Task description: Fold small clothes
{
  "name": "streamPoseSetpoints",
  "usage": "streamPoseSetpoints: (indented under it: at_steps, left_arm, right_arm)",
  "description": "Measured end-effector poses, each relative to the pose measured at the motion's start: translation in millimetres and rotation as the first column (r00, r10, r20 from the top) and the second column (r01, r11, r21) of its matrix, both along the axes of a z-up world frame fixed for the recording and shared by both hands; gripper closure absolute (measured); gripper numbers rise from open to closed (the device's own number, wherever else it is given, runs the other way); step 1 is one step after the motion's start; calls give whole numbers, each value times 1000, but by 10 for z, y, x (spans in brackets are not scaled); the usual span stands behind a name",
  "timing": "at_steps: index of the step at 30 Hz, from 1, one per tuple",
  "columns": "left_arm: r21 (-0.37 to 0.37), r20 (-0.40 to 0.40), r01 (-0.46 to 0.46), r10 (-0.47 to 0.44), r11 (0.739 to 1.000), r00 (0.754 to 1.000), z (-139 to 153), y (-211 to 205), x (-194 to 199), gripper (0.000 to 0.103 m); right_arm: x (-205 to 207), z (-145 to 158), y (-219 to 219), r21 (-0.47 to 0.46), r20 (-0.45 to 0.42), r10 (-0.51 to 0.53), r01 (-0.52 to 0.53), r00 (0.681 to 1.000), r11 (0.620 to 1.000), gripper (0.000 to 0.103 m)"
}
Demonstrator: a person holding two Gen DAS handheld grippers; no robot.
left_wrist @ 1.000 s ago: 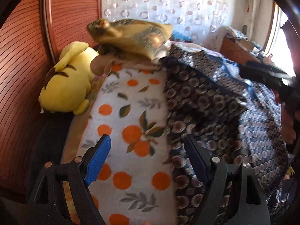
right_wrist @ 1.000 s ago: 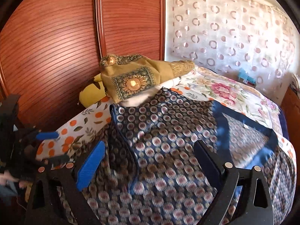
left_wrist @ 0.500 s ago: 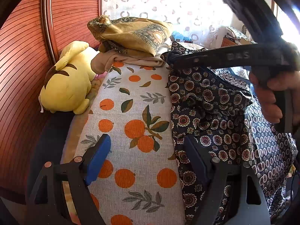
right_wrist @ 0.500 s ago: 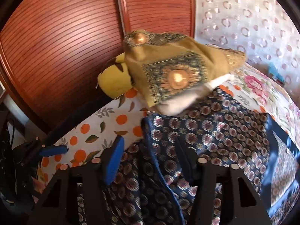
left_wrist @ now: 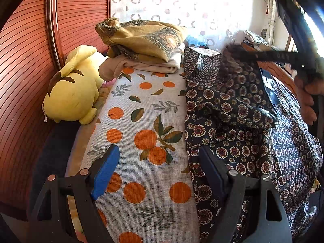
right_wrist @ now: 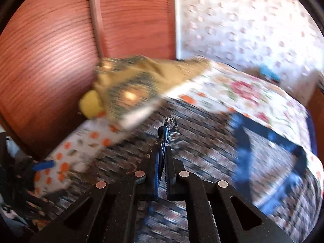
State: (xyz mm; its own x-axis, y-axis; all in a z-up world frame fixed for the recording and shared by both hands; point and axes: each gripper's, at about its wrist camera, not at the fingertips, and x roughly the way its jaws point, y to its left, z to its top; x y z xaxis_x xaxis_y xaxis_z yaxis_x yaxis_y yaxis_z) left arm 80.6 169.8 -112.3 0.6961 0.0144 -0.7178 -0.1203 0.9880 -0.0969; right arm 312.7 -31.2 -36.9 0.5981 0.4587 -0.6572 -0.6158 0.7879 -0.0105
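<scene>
Cloth is crowding the bed: right gripper is pinching the patterned garment. Left gripper is hanging open. Folded clothes and yellow plush are lying beyond.

Bed sheet spans the middle of the left wrist view. Plush toy lies at its left edge, against the wooden wall. Pile of folded clothes sits at the far end, beside the toy, curtain behind it. Patterned garment covers the sheet's right side, right of the left gripper. Right gripper pinches a fold of it.
</scene>
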Motion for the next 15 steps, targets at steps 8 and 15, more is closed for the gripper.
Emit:
streamPoseSetpoints:
  at_steps: [8, 15]
  left_arm:
    - [-12, -12, -9, 9, 1000, 1000, 12, 16, 29, 22]
    - [-26, 6, 22, -22, 999, 1000, 102, -105, 37, 22]
  right_arm:
    - [163, -340, -202, -89, -29, -109, 106, 994, 990, 87]
    - [91, -363, -395, -31, -17, -70, 70, 997, 997, 47]
